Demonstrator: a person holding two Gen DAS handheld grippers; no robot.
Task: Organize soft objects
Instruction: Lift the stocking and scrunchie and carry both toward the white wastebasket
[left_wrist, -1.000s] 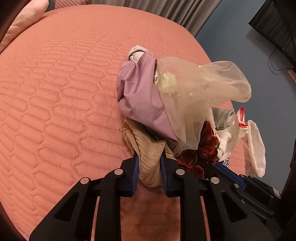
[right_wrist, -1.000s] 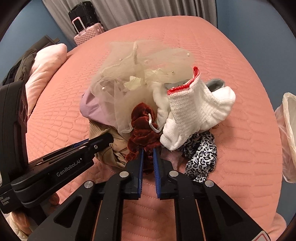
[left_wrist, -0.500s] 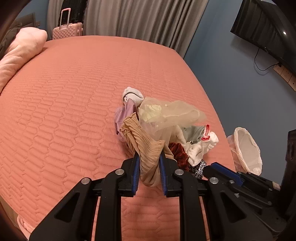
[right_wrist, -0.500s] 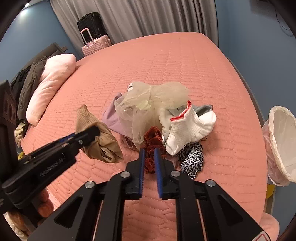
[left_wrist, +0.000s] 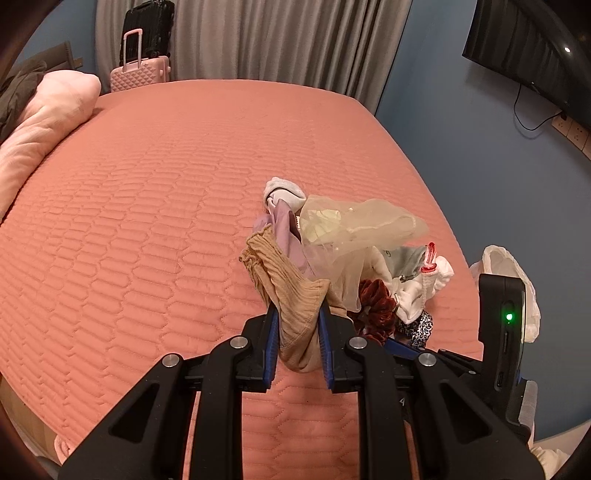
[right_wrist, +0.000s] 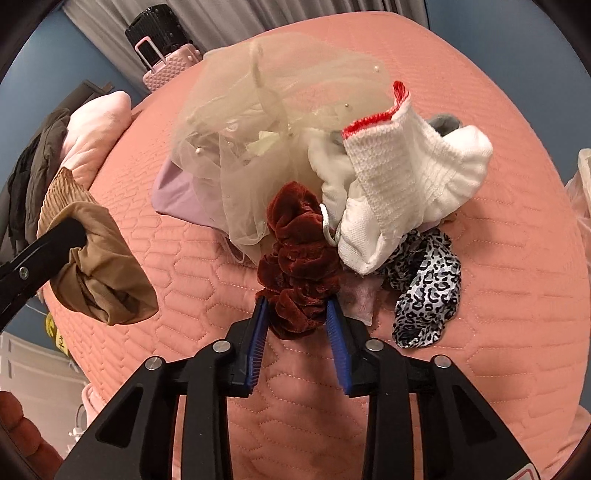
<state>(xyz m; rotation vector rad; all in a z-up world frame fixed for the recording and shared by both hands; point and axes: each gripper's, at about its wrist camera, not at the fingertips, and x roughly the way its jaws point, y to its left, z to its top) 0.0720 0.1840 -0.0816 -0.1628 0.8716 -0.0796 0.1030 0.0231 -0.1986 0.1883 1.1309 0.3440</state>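
Note:
A heap of soft things lies on the salmon quilted bed (left_wrist: 147, 221): cream tulle (right_wrist: 266, 122), a lilac cloth (right_wrist: 181, 195), a white sock with red trim (right_wrist: 406, 177), a leopard-print piece (right_wrist: 424, 295) and a dark red velvet scrunchie (right_wrist: 299, 251). My left gripper (left_wrist: 297, 310) is shut on a tan ribbed stocking (left_wrist: 291, 291), held up off the bed to the left of the heap; the stocking (right_wrist: 96, 258) also shows in the right wrist view. My right gripper (right_wrist: 296, 301) is low at the heap's near edge, open, with the scrunchie between its blue pads.
A white-lined bin (left_wrist: 517, 277) stands beside the bed on the right. A pink pillow (left_wrist: 40, 125) and dark clothing lie at the left end. A pink suitcase (left_wrist: 140, 70) and curtains are beyond the far edge. Bare quilt spreads left of the heap.
My right gripper came back down to the heap and its jaws opened around the scrunchie. My left gripper lifted the tan stocking clear of the heap and holds it up.

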